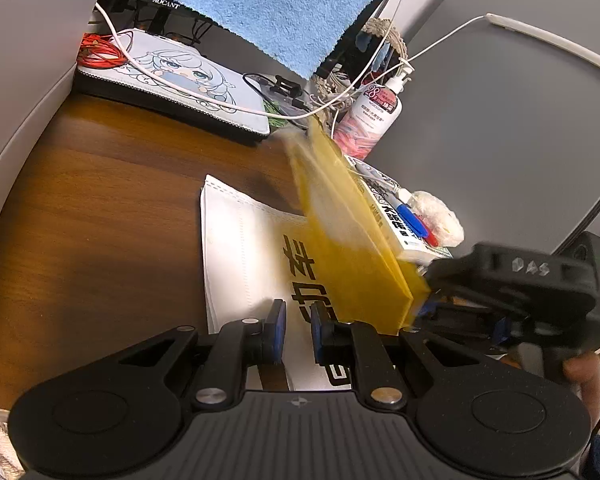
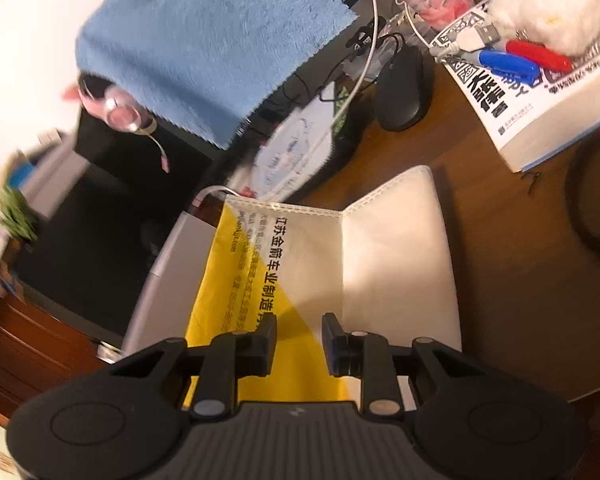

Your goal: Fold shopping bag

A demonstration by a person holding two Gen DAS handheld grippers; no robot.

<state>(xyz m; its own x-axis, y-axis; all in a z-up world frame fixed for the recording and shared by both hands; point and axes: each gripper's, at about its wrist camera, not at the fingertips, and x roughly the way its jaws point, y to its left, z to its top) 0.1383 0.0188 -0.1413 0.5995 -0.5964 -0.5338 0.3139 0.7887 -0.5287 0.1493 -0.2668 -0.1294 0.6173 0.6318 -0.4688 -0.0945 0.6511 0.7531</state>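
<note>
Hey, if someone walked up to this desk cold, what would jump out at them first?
Probably the yellow and white shopping bag with bold black characters, lying mid-desk, one yellow flap raised on its right edge beside the right gripper. Next, the fluffy blue towel draped over the monitor at the back. The left gripper hangs low over the bag's near end, jaws slightly apart.

Left tool (image 1: 299, 330) narrow, right tool (image 2: 299, 340) parted
</note>
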